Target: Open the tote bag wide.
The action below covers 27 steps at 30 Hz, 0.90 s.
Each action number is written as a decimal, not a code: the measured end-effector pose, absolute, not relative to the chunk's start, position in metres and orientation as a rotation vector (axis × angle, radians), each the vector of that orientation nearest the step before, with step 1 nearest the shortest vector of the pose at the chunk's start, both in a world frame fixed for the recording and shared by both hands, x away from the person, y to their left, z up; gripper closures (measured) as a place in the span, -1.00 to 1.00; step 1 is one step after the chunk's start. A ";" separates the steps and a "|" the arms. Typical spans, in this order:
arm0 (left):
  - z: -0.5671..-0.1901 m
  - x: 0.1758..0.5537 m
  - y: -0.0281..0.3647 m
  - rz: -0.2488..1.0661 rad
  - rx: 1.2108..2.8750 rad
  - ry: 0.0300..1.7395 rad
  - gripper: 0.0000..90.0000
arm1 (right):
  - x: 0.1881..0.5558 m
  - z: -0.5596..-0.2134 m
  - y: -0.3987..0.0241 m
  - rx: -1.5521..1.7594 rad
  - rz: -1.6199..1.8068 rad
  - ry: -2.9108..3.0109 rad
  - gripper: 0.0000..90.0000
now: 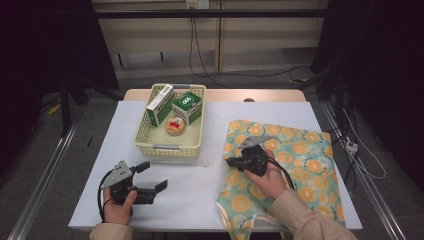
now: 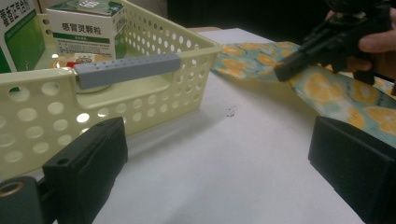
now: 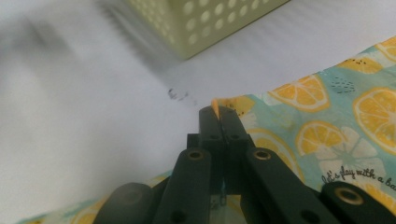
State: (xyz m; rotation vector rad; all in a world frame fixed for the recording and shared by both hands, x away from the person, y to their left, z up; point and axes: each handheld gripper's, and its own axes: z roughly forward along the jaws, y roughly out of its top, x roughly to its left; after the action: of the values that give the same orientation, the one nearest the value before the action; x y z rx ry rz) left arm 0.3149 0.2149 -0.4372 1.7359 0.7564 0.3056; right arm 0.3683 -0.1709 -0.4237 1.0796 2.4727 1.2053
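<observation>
A basket (image 1: 170, 146) stands at the far left-centre of the table (image 1: 200, 195), holding two upright boxes (image 1: 172, 105) at the back and a small round tin (image 1: 175, 126) in front of them. To its right a cloth (image 1: 300, 155) lies spread, its near edge hanging over the table's front. The left gripper (image 1: 150, 177) sits before the basket; the right gripper (image 1: 231, 161) is on the cloth's left edge.

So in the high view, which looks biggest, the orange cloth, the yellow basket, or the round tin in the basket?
Largest to smallest in the high view:
1. The orange cloth, spread over the table's right side.
2. The yellow basket.
3. The round tin, lying inside the basket, plainly the smallest.
</observation>
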 end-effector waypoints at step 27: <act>-0.435 0.315 0.209 0.270 1.732 0.724 -0.90 | 0.485 -0.413 -0.165 1.301 1.186 2.293 1.00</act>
State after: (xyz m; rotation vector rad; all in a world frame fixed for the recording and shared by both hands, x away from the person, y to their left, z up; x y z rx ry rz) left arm 0.3151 0.2094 -0.4350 1.7315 0.7241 0.2696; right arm 0.4852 -0.1650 -0.4126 1.3011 2.2925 1.1864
